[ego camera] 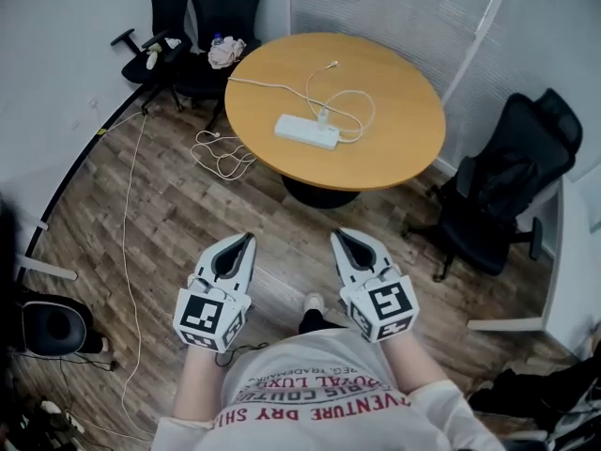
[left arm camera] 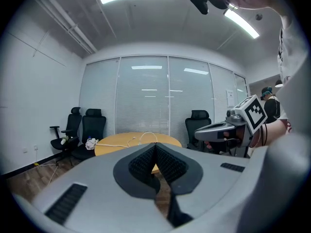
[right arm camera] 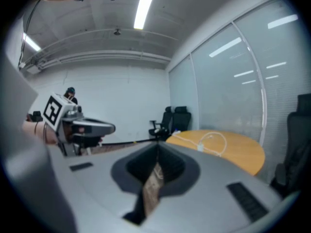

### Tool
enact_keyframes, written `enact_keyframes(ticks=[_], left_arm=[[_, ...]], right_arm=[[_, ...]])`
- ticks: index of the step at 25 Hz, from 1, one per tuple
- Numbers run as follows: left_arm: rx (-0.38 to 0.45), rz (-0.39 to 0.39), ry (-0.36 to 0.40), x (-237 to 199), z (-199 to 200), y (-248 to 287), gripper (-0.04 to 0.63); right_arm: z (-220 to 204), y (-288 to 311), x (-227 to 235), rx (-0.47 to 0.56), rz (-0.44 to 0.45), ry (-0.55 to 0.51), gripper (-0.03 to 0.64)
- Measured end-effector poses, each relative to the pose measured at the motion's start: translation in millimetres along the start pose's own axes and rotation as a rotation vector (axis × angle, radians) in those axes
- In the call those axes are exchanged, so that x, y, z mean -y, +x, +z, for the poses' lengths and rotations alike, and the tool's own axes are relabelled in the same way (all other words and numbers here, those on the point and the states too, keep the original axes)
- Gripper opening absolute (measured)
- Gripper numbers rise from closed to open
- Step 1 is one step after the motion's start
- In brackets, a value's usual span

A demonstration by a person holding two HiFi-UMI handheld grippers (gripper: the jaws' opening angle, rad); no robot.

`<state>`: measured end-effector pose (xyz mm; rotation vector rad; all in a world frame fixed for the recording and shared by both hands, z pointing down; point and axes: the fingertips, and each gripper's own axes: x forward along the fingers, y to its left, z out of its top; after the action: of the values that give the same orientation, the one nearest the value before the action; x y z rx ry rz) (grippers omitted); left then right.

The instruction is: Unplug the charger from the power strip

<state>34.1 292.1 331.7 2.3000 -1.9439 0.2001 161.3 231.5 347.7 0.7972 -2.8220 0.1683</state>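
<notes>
A white power strip (ego camera: 306, 131) lies on the round wooden table (ego camera: 394, 148), far ahead of both grippers. A small white charger (ego camera: 323, 116) is plugged into it, and its white cable (ego camera: 349, 101) loops over the tabletop. My left gripper (ego camera: 248, 239) and right gripper (ego camera: 338, 236) hover side by side above the wooden floor, well short of the table, both pointing toward it. Each has its jaws shut with nothing between them. In the right gripper view, the charger (right arm camera: 199, 148) shows small on the table (right arm camera: 243, 152).
Two black office chairs (ego camera: 202, 17) stand behind the table at the left, one with a pale cloth (ego camera: 225, 53) on it. Another black chair (ego camera: 502, 195) stands at the right. White cables (ego camera: 221, 153) lie on the floor left of the table's black base (ego camera: 319, 194).
</notes>
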Motion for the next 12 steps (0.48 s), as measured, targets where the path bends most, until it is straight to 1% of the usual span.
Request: enact_keyframes(ticks=[3, 7, 10, 12], left_arm=[[0.002, -0.008, 0.005, -16, 7, 49, 0.033], [-0.004, -0.030, -0.006, -36, 13, 99, 0.032], [-0.019, -0.068, 0.001, -49, 13, 132, 0.033], [-0.028, -0.100, 0.004, -62, 14, 159, 0.033]], right_arm=[[7, 32, 42, -0.009, -0.022, 0.016, 0.029], [12, 66, 77, -0.032, -0.031, 0.024, 0.029], [12, 88, 98, -0.054, -0.055, 0.023, 0.029], [13, 106, 115, -0.063, -0.087, 0.031, 0.029]])
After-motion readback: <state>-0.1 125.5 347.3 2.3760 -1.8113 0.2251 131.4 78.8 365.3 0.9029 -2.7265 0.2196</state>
